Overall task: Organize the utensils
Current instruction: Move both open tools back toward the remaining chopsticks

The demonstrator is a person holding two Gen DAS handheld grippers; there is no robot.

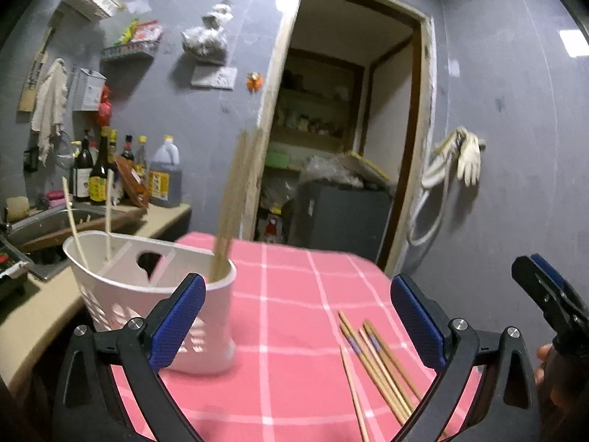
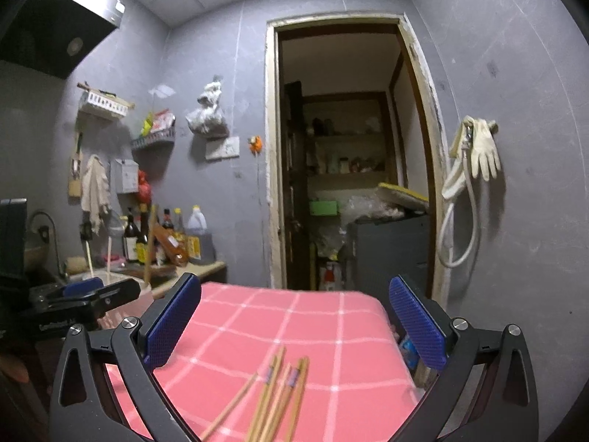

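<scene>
A white utensil holder (image 1: 121, 287) stands on the pink checked tablecloth (image 1: 294, 294), left of centre in the left wrist view. A blurred bundle of wooden chopsticks (image 1: 235, 199) stands in its right compartment; two pale chopsticks (image 1: 106, 213) stand in its left one. Several loose wooden chopsticks (image 1: 375, 364) lie on the cloth; they also show in the right wrist view (image 2: 276, 394). My left gripper (image 1: 298, 316) is open and empty, just in front of the holder. My right gripper (image 2: 294, 324) is open and empty above the loose chopsticks.
A counter (image 1: 162, 217) with a sink (image 1: 55, 221) and sauce bottles (image 1: 99, 169) lies left of the table. An open doorway (image 2: 346, 169) to a storeroom is behind. Gloves and a hose (image 2: 475, 154) hang on the right wall. The left gripper shows at the left edge of the right wrist view (image 2: 84, 294).
</scene>
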